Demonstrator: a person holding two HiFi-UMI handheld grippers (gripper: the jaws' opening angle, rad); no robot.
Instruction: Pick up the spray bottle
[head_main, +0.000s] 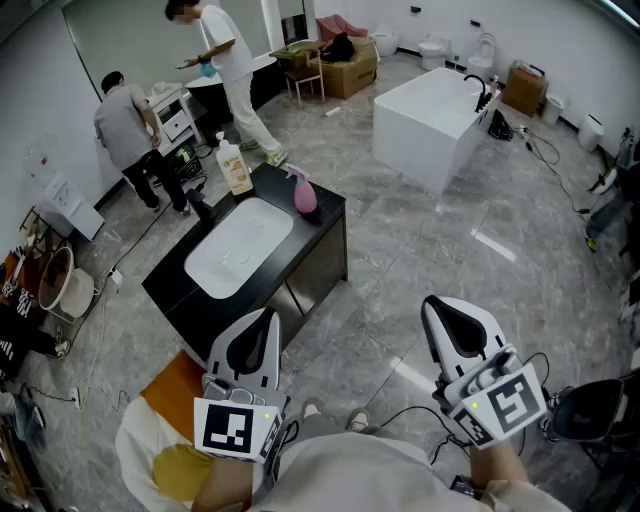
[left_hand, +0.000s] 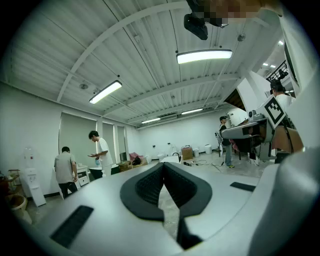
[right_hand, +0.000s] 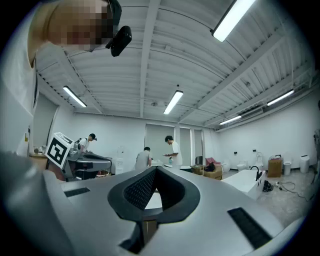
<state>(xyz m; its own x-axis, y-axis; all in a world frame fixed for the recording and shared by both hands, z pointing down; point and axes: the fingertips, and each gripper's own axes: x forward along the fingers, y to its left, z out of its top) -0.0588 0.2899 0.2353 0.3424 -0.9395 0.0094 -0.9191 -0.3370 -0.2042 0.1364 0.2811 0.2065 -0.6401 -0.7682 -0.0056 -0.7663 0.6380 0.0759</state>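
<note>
Plainly, both tools were clenched on nothing. The left gripper (left_hand: 163, 170) had its dark pads pressed together at the tips, with only floor showing through the slit below them. The right gripper (right_hand: 154, 171) looked the same, tips met and nothing between. Both were held level, close to the person's body and well apart from the black vanity counter (head_main: 272, 185) ahead.

The pink spray bottle (head_main: 304, 193) stood upright on the far right part of that counter, just beside the white basin (head_main: 240, 245). A pale bottle with an orange label (head_main: 234, 167) stood at the counter's back corner, and a black tap (head_main: 198, 206) rose at the basin's left.

By my judgement the task was no further than the approach, with neither tool yet reaching toward the bottle. The next move would call for stepping nearer, parting one pair of jaws wide enough for the bottle's body, and bringing them round it level without knocking it over.

As for writing, none could be read. The orange label was too small, and the marker cubes (head_main: 237, 428) carried only square black-and-white patterns.
</note>
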